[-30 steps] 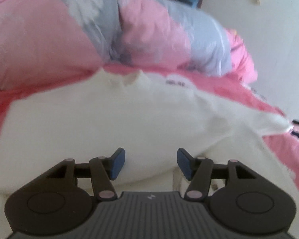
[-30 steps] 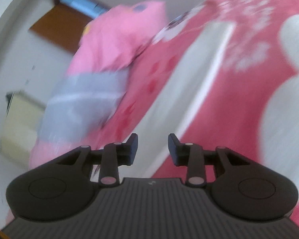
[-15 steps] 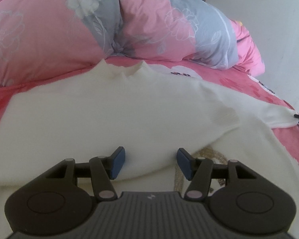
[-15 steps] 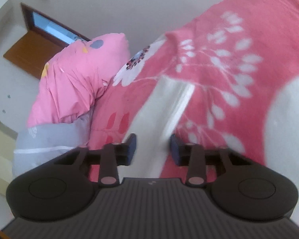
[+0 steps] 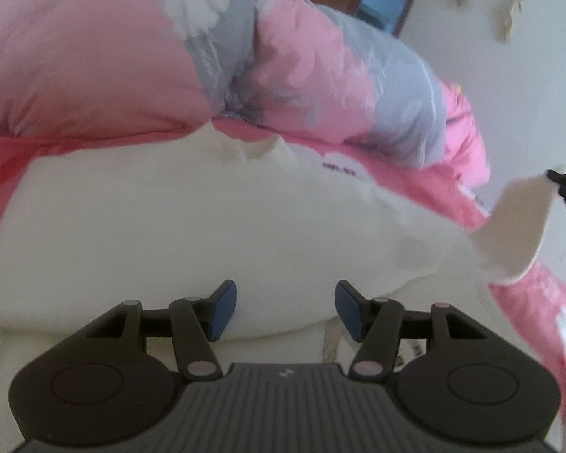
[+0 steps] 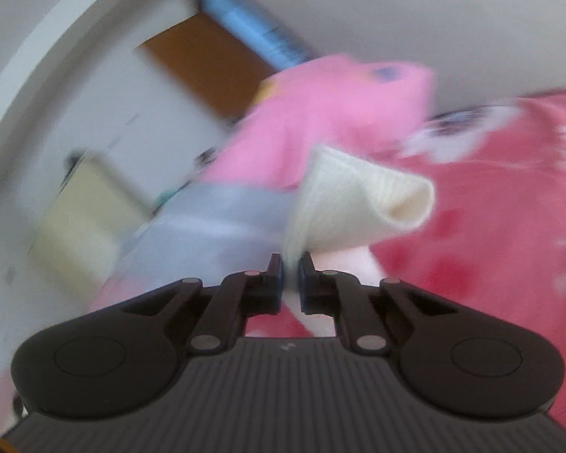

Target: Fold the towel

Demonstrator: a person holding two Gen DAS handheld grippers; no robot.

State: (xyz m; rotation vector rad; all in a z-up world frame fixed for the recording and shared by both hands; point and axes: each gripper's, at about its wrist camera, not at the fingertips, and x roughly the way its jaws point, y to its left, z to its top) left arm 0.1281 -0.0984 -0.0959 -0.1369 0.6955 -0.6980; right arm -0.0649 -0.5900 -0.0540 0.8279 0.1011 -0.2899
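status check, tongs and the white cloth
Right tongs shut on white cloth end, raised off pink bedding. Left tongs open above cloth. Quilt behind, nothing blocking.

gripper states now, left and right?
Left gripper: open, holding nothing, over the white fabric.
Right gripper: shut on the white fabric's ribbed end.

A cream towel (image 5: 192, 226) of soft ribbed knit cloth lies on a pink printed cotton sheet (image 5: 524, 302). The puffy quilt (image 5: 94, 68) looks smooth. Matt black plastic forms the right gripper (image 6: 290, 268).
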